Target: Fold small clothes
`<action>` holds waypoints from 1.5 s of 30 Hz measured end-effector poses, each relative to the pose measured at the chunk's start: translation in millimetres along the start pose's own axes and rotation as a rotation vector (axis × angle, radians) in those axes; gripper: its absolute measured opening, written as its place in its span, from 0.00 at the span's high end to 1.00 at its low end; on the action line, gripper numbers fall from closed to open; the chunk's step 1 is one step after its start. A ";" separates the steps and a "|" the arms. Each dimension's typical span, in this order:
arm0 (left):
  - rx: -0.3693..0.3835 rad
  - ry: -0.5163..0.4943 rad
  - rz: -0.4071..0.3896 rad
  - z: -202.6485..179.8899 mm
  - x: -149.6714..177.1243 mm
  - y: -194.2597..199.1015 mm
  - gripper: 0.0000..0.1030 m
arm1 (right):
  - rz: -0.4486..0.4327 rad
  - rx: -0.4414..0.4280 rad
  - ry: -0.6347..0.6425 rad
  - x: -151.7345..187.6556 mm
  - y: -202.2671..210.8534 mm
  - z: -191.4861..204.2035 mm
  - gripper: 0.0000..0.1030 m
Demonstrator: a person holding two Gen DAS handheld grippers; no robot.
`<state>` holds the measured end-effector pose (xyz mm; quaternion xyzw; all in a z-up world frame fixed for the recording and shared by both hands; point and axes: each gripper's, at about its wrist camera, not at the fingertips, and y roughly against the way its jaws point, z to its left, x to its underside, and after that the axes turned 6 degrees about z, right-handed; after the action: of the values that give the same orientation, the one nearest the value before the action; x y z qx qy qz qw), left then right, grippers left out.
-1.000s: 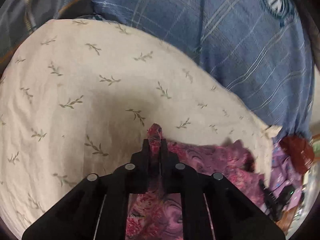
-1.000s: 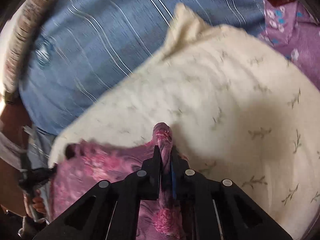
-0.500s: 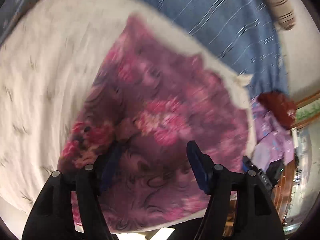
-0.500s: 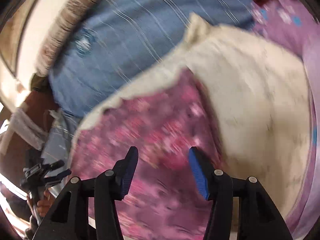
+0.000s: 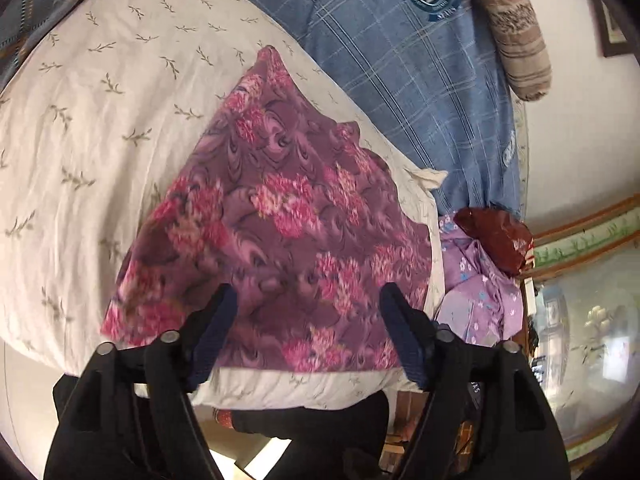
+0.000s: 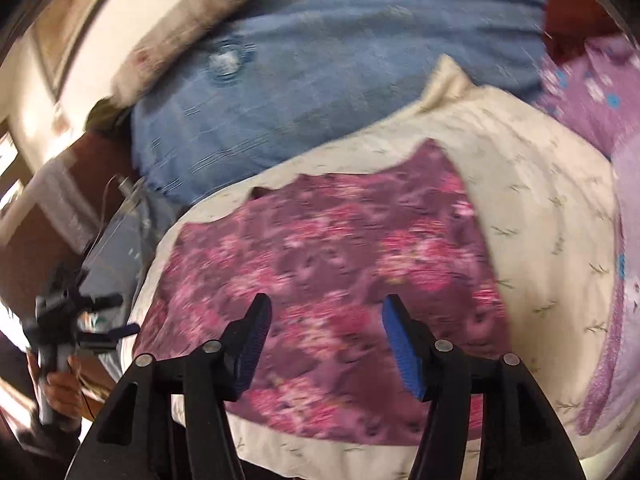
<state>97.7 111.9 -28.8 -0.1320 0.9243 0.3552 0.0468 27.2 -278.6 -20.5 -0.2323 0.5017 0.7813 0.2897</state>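
A purple cloth with pink flowers (image 5: 280, 216) lies spread flat on a cream pillow with a leaf print (image 5: 92, 128). My left gripper (image 5: 308, 320) is open and empty, hovering above the cloth's near edge. In the right wrist view the same cloth (image 6: 340, 272) lies on the cream pillow (image 6: 544, 216), blurred by motion. My right gripper (image 6: 326, 328) is open and empty above the cloth's near part. Neither gripper touches the cloth.
A blue checked sheet (image 5: 420, 80) covers the bed behind the pillow. A lilac flowered garment (image 5: 476, 288) and a dark red cloth (image 5: 496, 236) lie to the right. A striped bolster (image 5: 508, 20) lies at the far edge. A hand holding a device (image 6: 60, 328) shows at left.
Both grippers were shut on the purple cloth a second ago. They have opened, let it go and pulled back; the cloth now lies spread on the pillow.
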 end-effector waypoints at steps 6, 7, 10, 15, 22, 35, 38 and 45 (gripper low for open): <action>-0.027 0.089 0.069 39.6 18.9 -36.3 0.24 | 0.197 -0.009 -0.070 23.4 -58.5 1.4 0.30; 0.003 0.097 0.051 43.4 20.2 -33.5 0.24 | 0.160 -0.020 -0.076 25.4 -55.8 0.0 0.30; 0.077 0.136 0.052 49.6 16.7 -25.4 0.24 | 0.174 0.001 -0.054 23.8 -53.9 5.9 0.27; 0.196 0.190 -0.034 63.8 22.1 10.1 0.24 | 0.168 0.060 -0.044 18.7 -48.7 20.1 0.28; 0.314 0.346 -0.128 99.1 37.0 39.1 0.23 | 0.093 0.129 0.065 0.3 -48.1 50.0 0.28; 0.330 0.338 0.088 79.5 44.3 -34.4 0.23 | 0.084 0.147 0.151 -18.3 -65.9 73.2 0.27; 0.318 0.329 0.102 75.2 40.0 -45.2 0.23 | 0.086 0.150 0.136 -18.9 -66.9 67.4 0.27; 0.300 0.254 0.029 54.1 15.5 -35.2 0.22 | -0.010 0.177 0.127 -33.9 -52.9 59.3 0.27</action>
<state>92.2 119.7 -94.5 -0.1539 0.9671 0.1946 -0.0562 83.8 -214.2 -9.6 -0.2573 0.5850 0.7161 0.2807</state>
